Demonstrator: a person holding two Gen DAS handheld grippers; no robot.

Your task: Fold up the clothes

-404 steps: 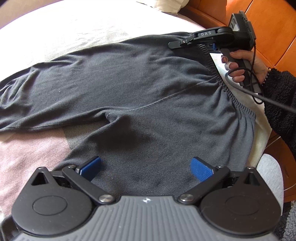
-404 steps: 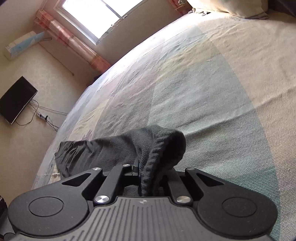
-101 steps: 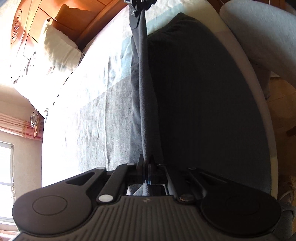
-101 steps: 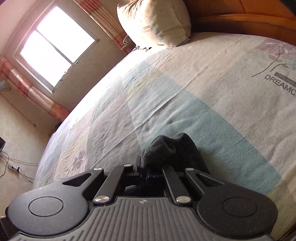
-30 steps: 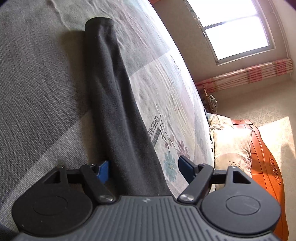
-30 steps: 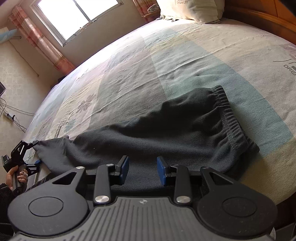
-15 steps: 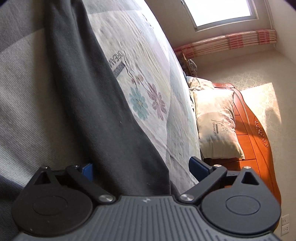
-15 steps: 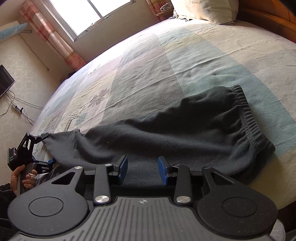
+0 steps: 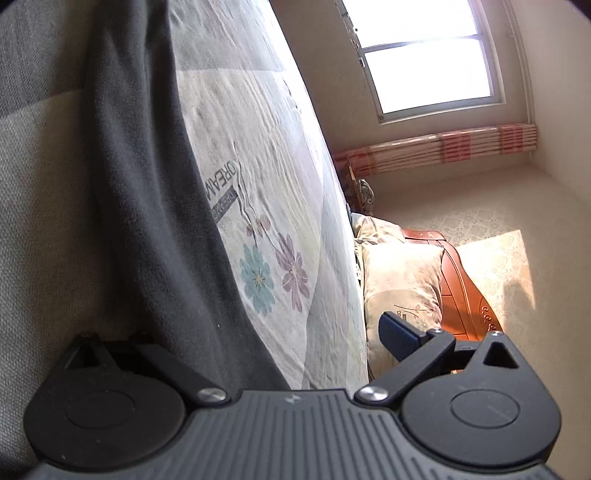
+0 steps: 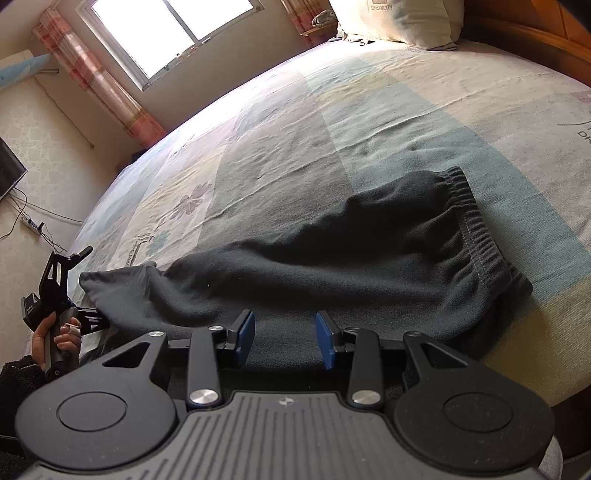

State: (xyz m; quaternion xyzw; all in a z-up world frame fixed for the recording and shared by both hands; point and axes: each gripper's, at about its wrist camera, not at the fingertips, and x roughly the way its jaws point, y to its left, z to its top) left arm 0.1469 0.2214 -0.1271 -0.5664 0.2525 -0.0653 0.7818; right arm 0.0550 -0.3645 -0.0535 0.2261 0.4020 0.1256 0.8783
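Observation:
Dark grey trousers (image 10: pixel 332 258) lie folded lengthwise on the bed, the elastic waistband (image 10: pixel 476 229) to the right and the leg ends (image 10: pixel 114 280) to the left. My right gripper (image 10: pixel 286 338) hovers at the trousers' near edge, its blue pads (image 10: pixel 245 336) apart and pressing nothing. My left gripper (image 9: pixel 258 339) stands wide open with the trouser leg (image 9: pixel 147 184) running between its jaws untouched. One blue pad (image 9: pixel 397 334) shows; the other is hidden behind the cloth. In the right wrist view a hand (image 10: pixel 55 332) holds the left gripper (image 10: pixel 92 286) at the leg ends.
The patterned bed sheet (image 10: pixel 332 110) stretches far beyond the trousers. A pillow (image 10: pixel 399 18) leans on the wooden headboard (image 9: pixel 465 295). A window (image 10: pixel 166 33) with a striped curtain, a screen (image 10: pixel 9 173) and floor cables are beside the bed.
The trousers, spread flat long ago, now lie folded lengthwise. Both grippers have let go of them. In the last second the left jaws widened and its view swung towards the pillow.

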